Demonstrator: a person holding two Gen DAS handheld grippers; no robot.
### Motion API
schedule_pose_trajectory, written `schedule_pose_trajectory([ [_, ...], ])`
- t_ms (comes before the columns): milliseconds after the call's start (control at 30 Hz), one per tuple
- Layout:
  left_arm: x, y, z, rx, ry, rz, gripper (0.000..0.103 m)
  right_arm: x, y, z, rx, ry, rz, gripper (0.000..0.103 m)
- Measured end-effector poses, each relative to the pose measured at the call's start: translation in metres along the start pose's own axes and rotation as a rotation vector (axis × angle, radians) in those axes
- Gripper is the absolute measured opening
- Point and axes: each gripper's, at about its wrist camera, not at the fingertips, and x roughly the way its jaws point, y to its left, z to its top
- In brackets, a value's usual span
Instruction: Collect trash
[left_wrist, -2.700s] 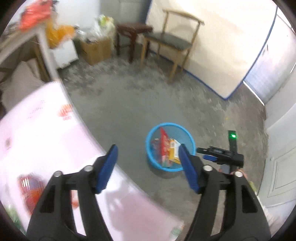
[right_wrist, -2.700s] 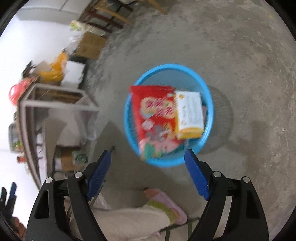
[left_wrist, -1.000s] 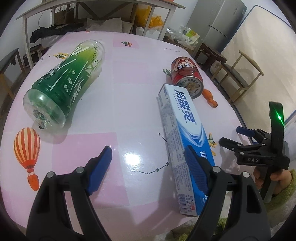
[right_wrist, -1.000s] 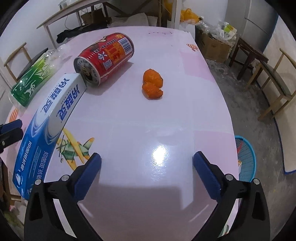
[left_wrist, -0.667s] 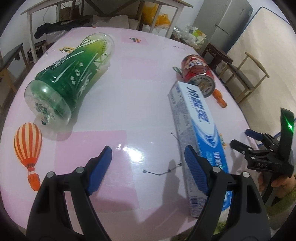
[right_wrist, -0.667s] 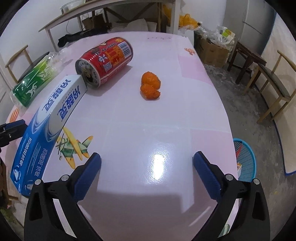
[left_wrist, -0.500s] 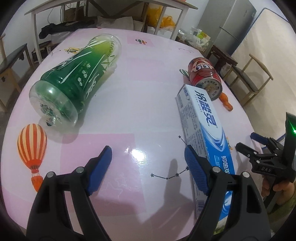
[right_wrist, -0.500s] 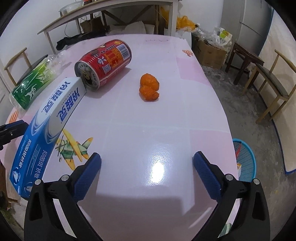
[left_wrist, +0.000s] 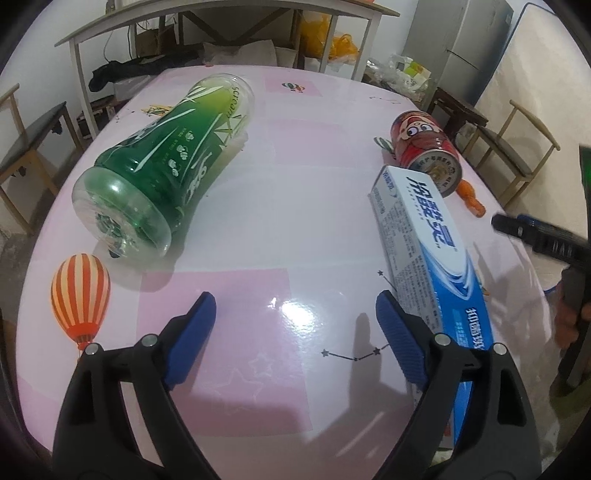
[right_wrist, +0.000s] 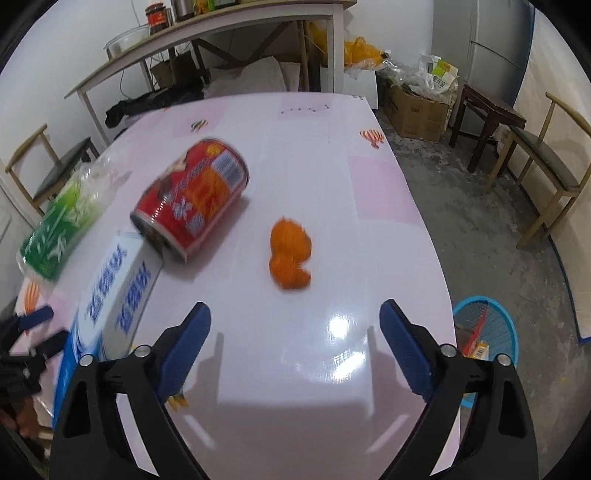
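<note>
On the pink table (left_wrist: 295, 173) lie a green plastic bottle (left_wrist: 166, 162), a blue-and-white toothpaste box (left_wrist: 428, 251), a red can (left_wrist: 428, 151) and orange peel (right_wrist: 290, 258). My left gripper (left_wrist: 295, 321) hovers over bare tabletop between bottle and box; its jaws are opening with nothing between them. My right gripper (right_wrist: 295, 328) hangs just short of the peel, its jaws closing a little but wide apart and empty. The can (right_wrist: 194, 195) and box (right_wrist: 110, 295) lie to its left. A blue trash basket (right_wrist: 487, 328) stands on the floor at right.
Wooden chairs (right_wrist: 543, 162), a cardboard box (right_wrist: 417, 107) with bags and a dark stool (right_wrist: 487, 114) stand on the concrete floor to the right. A long bench table (left_wrist: 221, 22) is behind the pink table. The other gripper (left_wrist: 546, 240) shows at the left view's right edge.
Both views tilted up from near the table edge toward its far side. The right gripper came closer to the peel and can. The left gripper shifted slightly over the table.
</note>
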Motion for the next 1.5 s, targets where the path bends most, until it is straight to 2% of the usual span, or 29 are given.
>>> schedule_pose_trajectory([
  [200, 0.005, 0.000, 0.000, 0.021, -0.009, 0.069, 0.094, 0.014, -0.007, 0.020, 0.024, 0.008, 0.014, 0.077],
  [433, 0.009, -0.001, 0.001, 0.026, -0.022, 0.110, 0.094, 0.034, -0.005, 0.036, -0.022, 0.037, 0.001, 0.065],
  [633, 0.011, -0.003, 0.002, 0.018, -0.028, 0.126, 0.095, 0.053, -0.004, 0.044, -0.024, 0.068, 0.014, 0.045],
  [800, 0.010, -0.002, 0.001, 0.012, -0.031, 0.131, 0.095, 0.051, -0.008, 0.043, 0.016, 0.078, 0.049, 0.021],
  [867, 0.010, -0.002, 0.000, 0.011, -0.031, 0.132, 0.095, 0.048, -0.010, 0.038, 0.025, 0.085, 0.065, 0.018],
  [1133, 0.011, -0.002, 0.001, 0.007, -0.033, 0.137, 0.095, 0.027, -0.007, 0.002, 0.102, 0.118, 0.172, 0.016],
  [1367, 0.010, -0.001, 0.003, -0.005, -0.018, 0.133, 0.095, 0.011, 0.004, -0.024, 0.116, 0.131, 0.221, 0.016],
  [1433, 0.010, 0.000, 0.004, -0.015, -0.020, 0.132, 0.095, 0.009, 0.004, -0.026, 0.110, 0.127, 0.220, 0.018],
  [1500, 0.011, 0.001, 0.004, -0.018, -0.021, 0.135, 0.095, 0.006, 0.003, -0.026, 0.110, 0.123, 0.221, 0.026],
])
